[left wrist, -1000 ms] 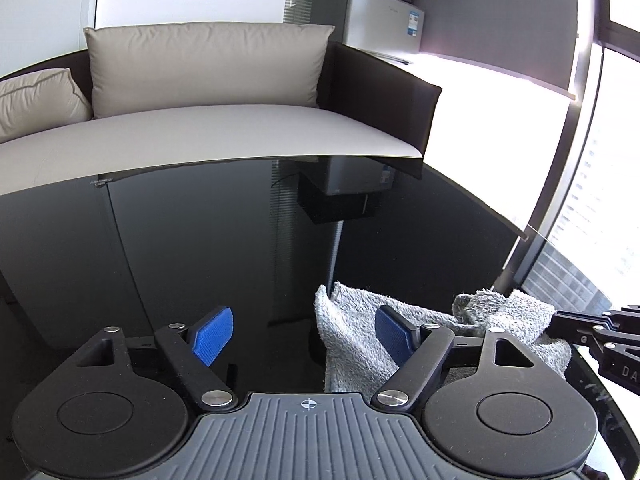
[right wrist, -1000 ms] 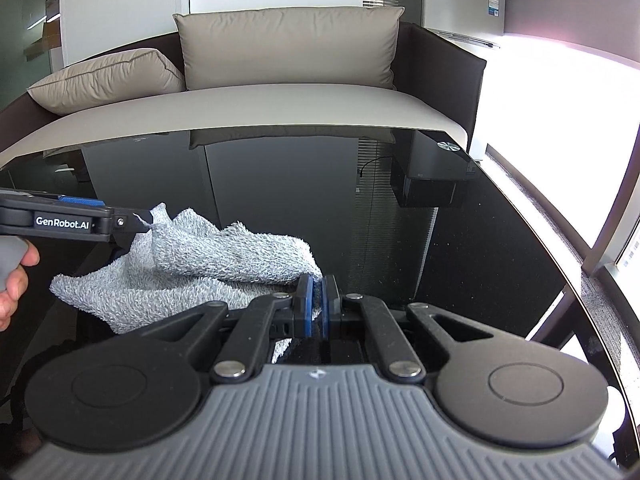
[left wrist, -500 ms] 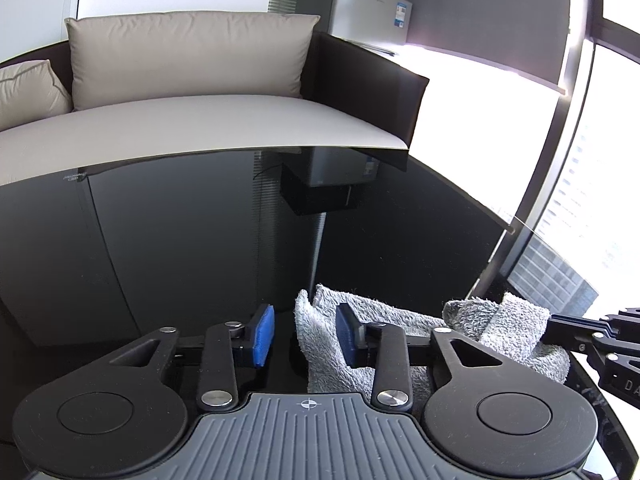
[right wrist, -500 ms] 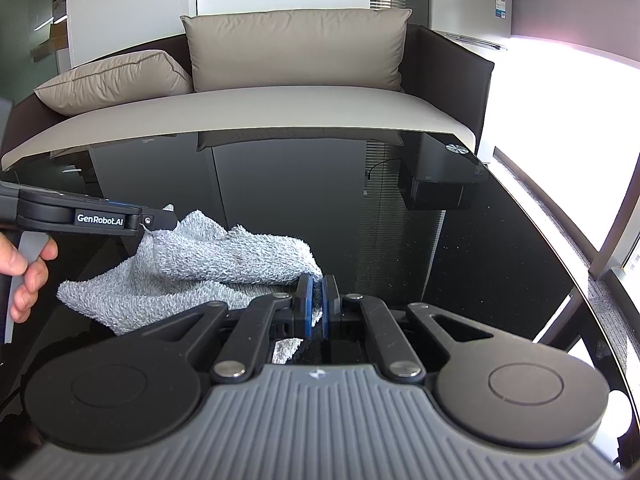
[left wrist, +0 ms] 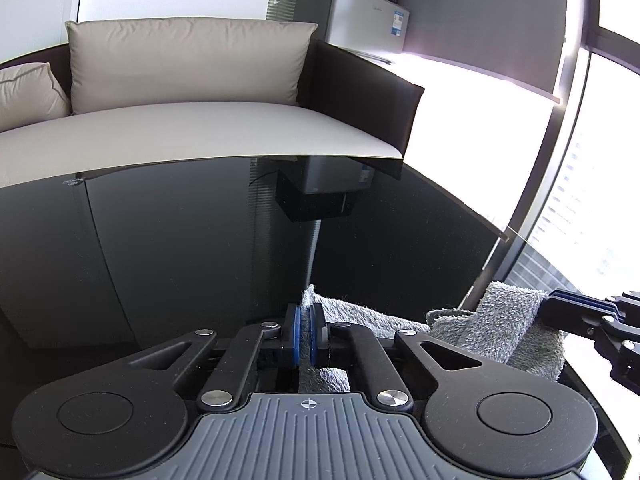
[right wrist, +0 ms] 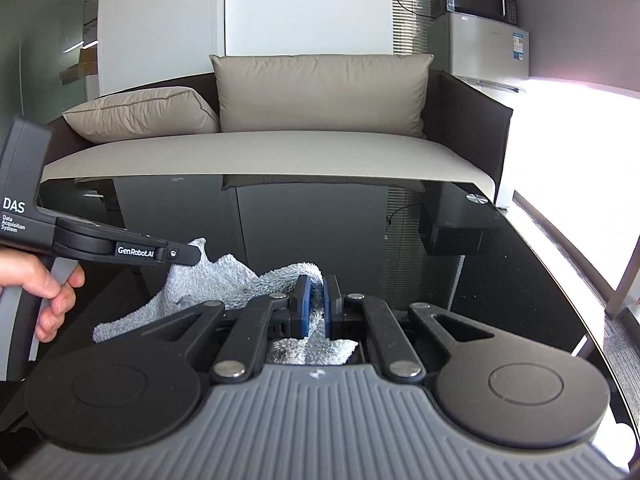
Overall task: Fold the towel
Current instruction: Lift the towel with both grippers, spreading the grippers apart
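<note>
A grey terry towel hangs bunched between my two grippers above the black glass table. My left gripper is shut on one towel corner, with cloth pinched between its blue pads. My right gripper is shut on another towel edge. In the right wrist view the left gripper comes in from the left with a hand on its handle. In the left wrist view the right gripper shows at the right edge against the towel.
A beige sofa with cushions stands behind the table. A small fridge with a microwave on top stands at the back right. The table's right edge runs beside a bright window.
My left gripper closed from wide open onto the towel corner. Both grippers have lifted, and the towel has risen off the table with them.
</note>
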Tool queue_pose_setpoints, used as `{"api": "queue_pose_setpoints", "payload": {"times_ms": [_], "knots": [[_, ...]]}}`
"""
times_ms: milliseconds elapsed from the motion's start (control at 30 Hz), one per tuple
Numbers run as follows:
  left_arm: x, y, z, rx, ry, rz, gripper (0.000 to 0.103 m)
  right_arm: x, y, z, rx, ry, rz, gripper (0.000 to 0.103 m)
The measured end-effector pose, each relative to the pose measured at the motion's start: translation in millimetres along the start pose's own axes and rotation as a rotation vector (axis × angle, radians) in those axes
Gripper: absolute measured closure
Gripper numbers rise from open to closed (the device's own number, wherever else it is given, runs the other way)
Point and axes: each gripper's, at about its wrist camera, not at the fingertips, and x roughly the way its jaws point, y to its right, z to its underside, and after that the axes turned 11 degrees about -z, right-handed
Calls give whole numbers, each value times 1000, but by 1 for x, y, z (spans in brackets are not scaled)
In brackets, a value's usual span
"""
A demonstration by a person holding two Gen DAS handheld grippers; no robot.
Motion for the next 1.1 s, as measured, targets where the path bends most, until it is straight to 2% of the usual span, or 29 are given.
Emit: {"api": "queue_pose_setpoints", "payload": {"times_ms": [100, 167, 267, 367, 533, 667, 833, 933, 967, 1033, 1100], "knots": [[-1, -1, -1, -7, -2, -5, 99, -5, 2, -3, 15, 29, -3, 72], [-1, 0, -1, -5, -2, -2, 99, -10, 0, -5, 4, 53, -16, 67], [-1, 0, -1, -3, -4, 0, 99, -6, -10, -8, -48, 47, -70, 67], [-3, 0, -1, 1, -3, 1, 99, 6, -28, -7, -134, 1, -104, 67], [-5, -2, -1, -3, -3, -2, 99, 22, -47, -3, -204, -65, -148, 67], [-5, -2, -1, -5, -6, 0, 99, 34, -55, 5, -260, -120, -124, 67], [-7, -1, -1, 0, -1, 1, 99, 44, -55, 11, -260, -148, -109, 67], [-8, -1, 1, 1, 1, 0, 99, 48, -50, 13, -231, -164, -106, 69], [-9, -2, 1, 0, 1, 0, 99, 49, -49, 14, -221, -167, -106, 74], [-9, -3, 1, -2, 1, -1, 99, 50, -46, 13, -203, -164, -105, 79], [-10, -4, 1, -5, 0, -2, 99, 50, -43, 11, -174, -158, -109, 91]]}}
